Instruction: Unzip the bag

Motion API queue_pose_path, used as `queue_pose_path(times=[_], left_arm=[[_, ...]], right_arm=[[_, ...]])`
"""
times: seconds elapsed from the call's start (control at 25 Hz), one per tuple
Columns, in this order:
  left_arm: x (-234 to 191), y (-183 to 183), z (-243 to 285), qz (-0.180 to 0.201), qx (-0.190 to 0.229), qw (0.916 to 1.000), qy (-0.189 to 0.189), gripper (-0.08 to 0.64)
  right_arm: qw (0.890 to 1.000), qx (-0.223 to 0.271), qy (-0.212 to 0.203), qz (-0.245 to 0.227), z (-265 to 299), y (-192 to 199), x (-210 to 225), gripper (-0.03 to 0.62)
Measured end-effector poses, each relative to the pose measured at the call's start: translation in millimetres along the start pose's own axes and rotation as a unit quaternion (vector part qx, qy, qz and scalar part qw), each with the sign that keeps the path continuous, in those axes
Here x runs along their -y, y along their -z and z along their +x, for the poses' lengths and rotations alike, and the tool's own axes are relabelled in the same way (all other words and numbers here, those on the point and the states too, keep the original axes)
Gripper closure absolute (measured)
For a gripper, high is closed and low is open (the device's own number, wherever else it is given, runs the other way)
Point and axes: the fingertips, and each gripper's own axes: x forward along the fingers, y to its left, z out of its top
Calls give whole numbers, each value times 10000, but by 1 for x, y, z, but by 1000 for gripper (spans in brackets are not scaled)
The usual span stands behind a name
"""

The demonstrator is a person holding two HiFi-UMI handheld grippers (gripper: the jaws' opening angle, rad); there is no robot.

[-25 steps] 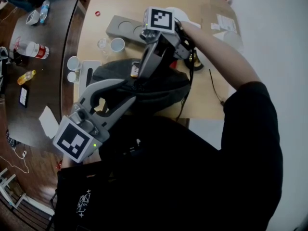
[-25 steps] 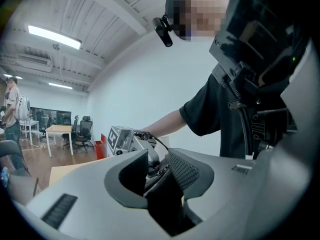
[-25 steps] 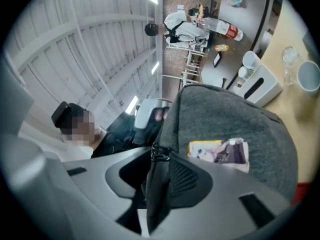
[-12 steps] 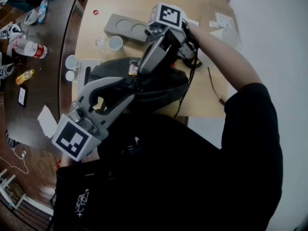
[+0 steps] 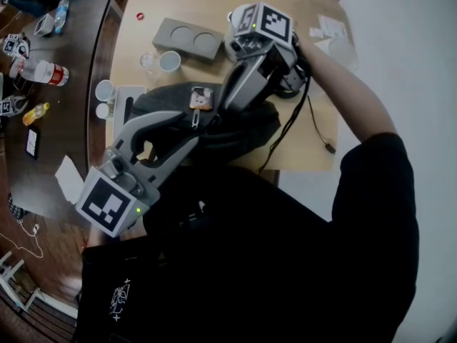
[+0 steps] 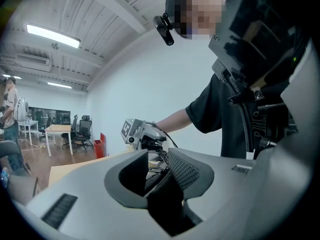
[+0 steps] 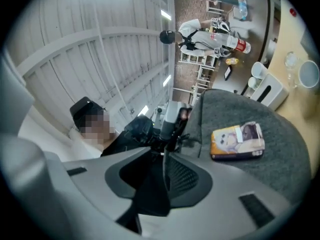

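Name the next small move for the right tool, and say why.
Probably draw the right tool along the zip, away from the left tool: it looks clamped on the dark zip pull, and the left tool grips the dark grey fabric bag to brace it.

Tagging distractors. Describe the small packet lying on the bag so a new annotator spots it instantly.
On the light wooden table lies a dark grey bag. On its top face rests a small flat packet. It is the only orange-and-white printed thing against the dark fabric.
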Motion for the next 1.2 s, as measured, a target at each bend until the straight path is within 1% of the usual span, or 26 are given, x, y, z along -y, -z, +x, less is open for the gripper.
queue_pose_path(times=[0.12, 0.24, 0.32, 0.44, 0.56, 0.72, 0.8, 0.92, 1.0, 1.08, 1.2], left_arm=[[0, 0, 0, -12, 0, 10000, 5, 436], [0, -1, 1, -4, 28, 10000, 3, 436], [0, -1, 0, 14, 15, 10000, 9, 436], [0, 0, 0, 61, 24, 10000, 1, 436], [-1, 0, 0, 93, 43, 9999, -26, 436], [-1, 1, -1, 123, 75, 9999, -21, 436], [0, 0, -1, 115, 115, 9999, -12, 436], [0, -2, 0, 164, 165, 9997, -14, 436], [1, -3, 0, 180, 167, 9997, -31, 436], [1, -1, 0, 177, 106, 9998, -27, 436], [0, 0, 0, 161, 87, 9998, -14, 436]], right_arm=[[9991, -180, 367, 105, -1, 4, 11, 466], [9975, -241, 652, 79, -1, -2, 18, 466], [9963, -325, 781, 118, 2, -4, 22, 466], [9944, -462, 897, 310, 4, -5, 28, 466], [9935, -478, 954, 399, 4, -6, 28, 466], [9936, -305, 989, 453, -1, -9, 32, 466], [9933, -296, 998, 501, -2, -12, 35, 466], [9915, -383, 1057, 661, -3, -14, 43, 466], [9916, -460, 961, 737, 0, -16, 45, 466], [9922, -544, 860, 727, 5, -18, 43, 466], [9919, -646, 879, 652, 8, -18, 42, 466]])
